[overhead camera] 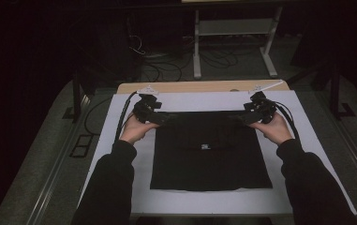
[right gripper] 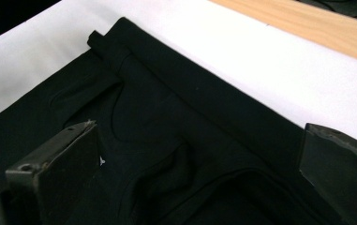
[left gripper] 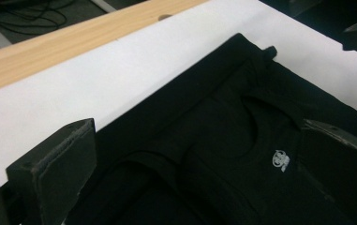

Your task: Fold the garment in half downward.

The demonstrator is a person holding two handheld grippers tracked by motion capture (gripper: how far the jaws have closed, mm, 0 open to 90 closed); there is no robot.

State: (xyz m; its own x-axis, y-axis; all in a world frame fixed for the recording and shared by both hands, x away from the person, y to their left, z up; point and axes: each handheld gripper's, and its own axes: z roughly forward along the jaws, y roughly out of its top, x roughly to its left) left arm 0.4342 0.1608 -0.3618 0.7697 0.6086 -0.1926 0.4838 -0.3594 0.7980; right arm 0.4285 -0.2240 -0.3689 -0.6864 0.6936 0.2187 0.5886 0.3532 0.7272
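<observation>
Black shirt [overhead camera: 211, 152] lies flat on the white mat [overhead camera: 185, 199]; left gripper [overhead camera: 163, 118] and right gripper [overhead camera: 242, 118] poised at its far corners, jaws wide apart, gripping nothing, seemingly lined up to pinch that top edge for folding.

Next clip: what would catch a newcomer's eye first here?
A black garment folded into a square, lying in the middle of the white sheet that covers the table. The left tool and right tool sit at its two far corners, jaws open over the cloth. A small white logo marks the neckline.
</observation>
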